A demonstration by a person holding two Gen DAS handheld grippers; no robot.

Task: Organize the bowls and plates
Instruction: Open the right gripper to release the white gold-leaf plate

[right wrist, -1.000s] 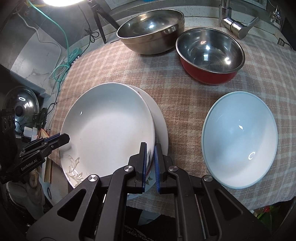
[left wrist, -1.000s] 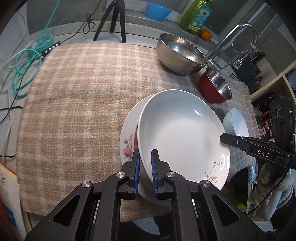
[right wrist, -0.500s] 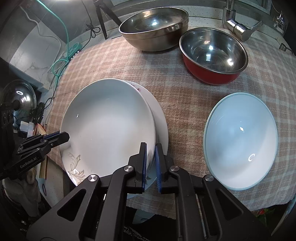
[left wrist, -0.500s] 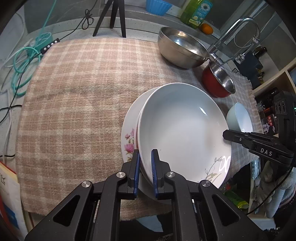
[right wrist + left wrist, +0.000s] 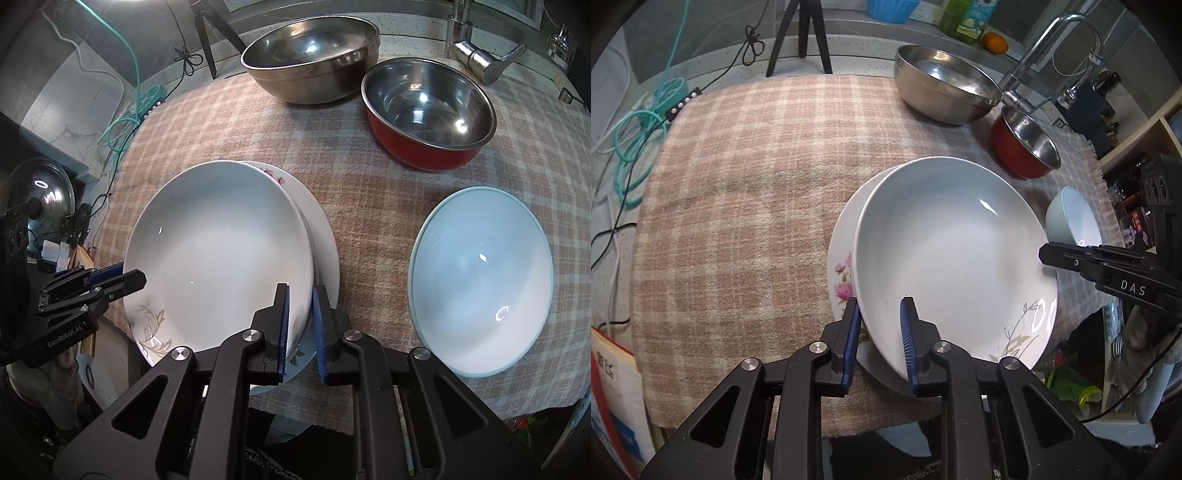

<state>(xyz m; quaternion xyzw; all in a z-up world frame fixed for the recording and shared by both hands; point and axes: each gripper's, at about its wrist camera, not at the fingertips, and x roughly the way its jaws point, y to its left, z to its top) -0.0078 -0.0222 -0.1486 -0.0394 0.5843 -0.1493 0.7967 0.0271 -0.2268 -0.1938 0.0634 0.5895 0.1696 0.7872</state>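
The white plate (image 5: 945,251) lies on the floral plate (image 5: 842,273), shifted off-centre so the floral rim shows as a crescent at its 9 o'clock in the left view; both rest on the plaid cloth (image 5: 757,184), overhanging its near edge. The left gripper (image 5: 879,317) straddles the white plate's rim at 7 o'clock; its jaws have just been opening, and the pads (image 5: 851,332) now stand clear of the rim with a visible gap. The right gripper (image 5: 300,308) straddles the rim at 5 o'clock in its own view; its jaws have just been opening a little; the rim sits between narrowly parted pads (image 5: 283,325), and whether they press on it I cannot tell. The pale blue bowl (image 5: 480,280) sits at 3 o'clock of the plates, apart from them; the red bowl (image 5: 428,122) at 1 o'clock; the steel bowl (image 5: 314,55) at 12 o'clock, just beside the red one; the tap (image 5: 1052,55) stands behind both.
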